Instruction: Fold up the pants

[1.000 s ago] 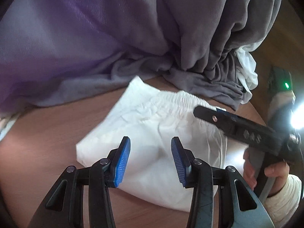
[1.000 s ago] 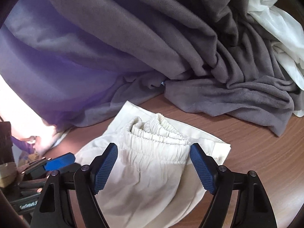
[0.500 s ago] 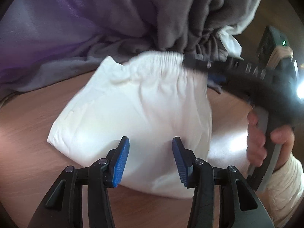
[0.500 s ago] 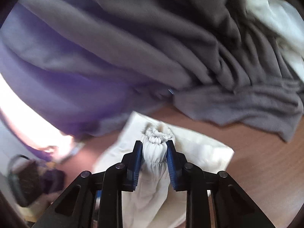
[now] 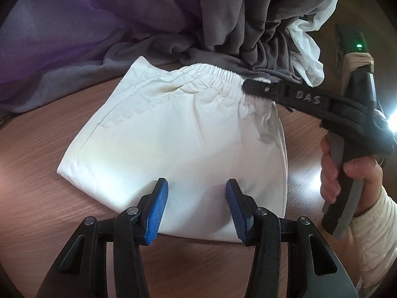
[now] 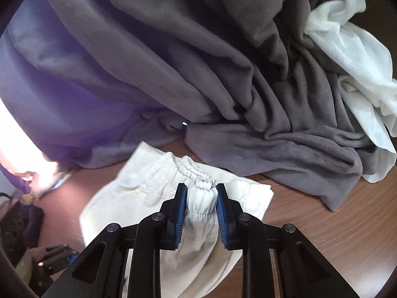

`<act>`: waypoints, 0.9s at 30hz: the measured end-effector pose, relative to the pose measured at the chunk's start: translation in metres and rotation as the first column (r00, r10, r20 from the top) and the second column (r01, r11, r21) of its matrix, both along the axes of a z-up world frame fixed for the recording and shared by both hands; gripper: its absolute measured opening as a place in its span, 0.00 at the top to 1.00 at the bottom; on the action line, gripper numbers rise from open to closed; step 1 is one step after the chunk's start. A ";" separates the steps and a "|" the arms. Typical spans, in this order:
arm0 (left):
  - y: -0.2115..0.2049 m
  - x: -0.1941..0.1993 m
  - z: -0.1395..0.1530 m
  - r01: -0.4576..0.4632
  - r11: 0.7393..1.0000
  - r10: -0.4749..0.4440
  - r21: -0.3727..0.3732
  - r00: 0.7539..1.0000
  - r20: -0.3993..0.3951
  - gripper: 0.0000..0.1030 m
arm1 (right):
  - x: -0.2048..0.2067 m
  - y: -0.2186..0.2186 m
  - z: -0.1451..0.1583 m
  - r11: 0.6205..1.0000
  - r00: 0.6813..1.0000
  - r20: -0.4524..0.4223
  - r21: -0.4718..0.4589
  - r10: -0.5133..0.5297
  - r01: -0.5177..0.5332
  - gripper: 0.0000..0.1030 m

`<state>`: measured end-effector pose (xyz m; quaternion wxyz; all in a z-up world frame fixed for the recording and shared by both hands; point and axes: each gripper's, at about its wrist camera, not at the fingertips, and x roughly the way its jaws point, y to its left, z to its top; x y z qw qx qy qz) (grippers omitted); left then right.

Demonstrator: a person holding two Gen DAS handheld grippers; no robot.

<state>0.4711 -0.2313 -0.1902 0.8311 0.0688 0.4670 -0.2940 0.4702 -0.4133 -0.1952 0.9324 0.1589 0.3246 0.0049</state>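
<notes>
The white pants (image 5: 178,134) lie partly folded on the wooden table (image 5: 37,198), beside heaped grey cloth (image 6: 248,87); soft, light and limp, best held at the elastic waistband (image 6: 198,173). The right gripper (image 6: 201,204) pinches that band; the left gripper (image 5: 196,208) hovers spread over the near fold

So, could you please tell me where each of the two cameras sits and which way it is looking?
Left wrist: on the left gripper, angled down at the white pants on the table; its open fingers, the right gripper and the person's right hand show.
Right wrist: on the right gripper, facing the grey cloth pile; its fingers pinch the waistband.
Shared: pants, pile, table.
</notes>
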 end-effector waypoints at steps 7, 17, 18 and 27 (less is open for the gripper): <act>-0.001 0.001 -0.001 -0.004 1.000 0.004 0.009 1.000 0.003 0.53 | 0.006 0.006 -0.005 0.995 0.999 -0.034 -0.095 -0.023 0.020 0.70; -0.001 0.000 -0.003 -0.004 1.000 0.004 0.011 1.000 0.011 0.51 | 0.001 -0.006 -0.004 0.981 0.986 -0.031 -0.115 -0.163 0.158 0.18; -0.001 0.000 -0.003 -0.005 1.000 0.005 0.008 1.000 0.010 0.51 | 0.002 -0.014 -0.007 0.986 0.985 -0.047 -0.050 -0.164 0.162 0.18; 0.002 -0.001 -0.006 0.000 1.000 0.000 -0.003 1.000 0.013 0.51 | 0.002 -0.027 -0.018 0.983 0.988 -0.095 0.129 -0.122 0.134 0.42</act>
